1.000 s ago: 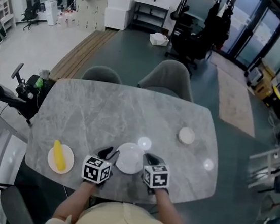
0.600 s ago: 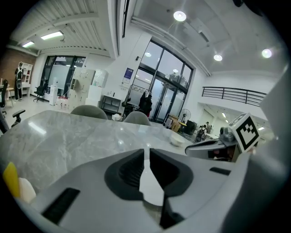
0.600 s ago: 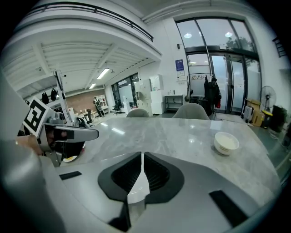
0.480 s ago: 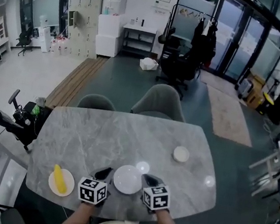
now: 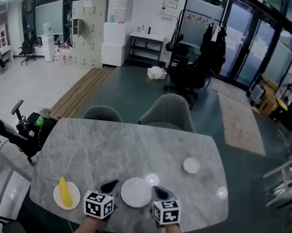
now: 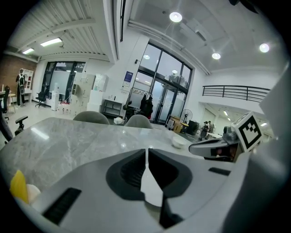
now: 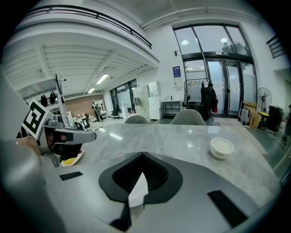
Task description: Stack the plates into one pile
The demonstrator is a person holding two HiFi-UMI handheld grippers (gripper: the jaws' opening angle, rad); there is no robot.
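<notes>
A bare white plate (image 5: 136, 192) is at the table's near edge, held between my two grippers. My left gripper (image 5: 110, 186) grips its left rim; its jaws have just been closing, and the white rim (image 6: 152, 186) shows wedged between them. On the opposite rim my right gripper (image 5: 159, 192) is shut, with a white sliver of plate (image 7: 137, 191) between its jaws. A second plate (image 5: 58, 200) carrying a long yellow thing (image 5: 65, 191) lies to the left. A small white bowl (image 5: 191, 165) stands further back on the right.
The grey marble table (image 5: 104, 150) has two grey chairs (image 5: 169, 110) at its far side. Its near edge runs just under the marker cubes. Bright lamp reflections lie beside the plate. An office chair, shelves and glass doors stand beyond.
Both grippers have closed in on the plate's two sides, the left from clearly wider apart. The head camera has tilted up, so table and plate sit lower in view.
</notes>
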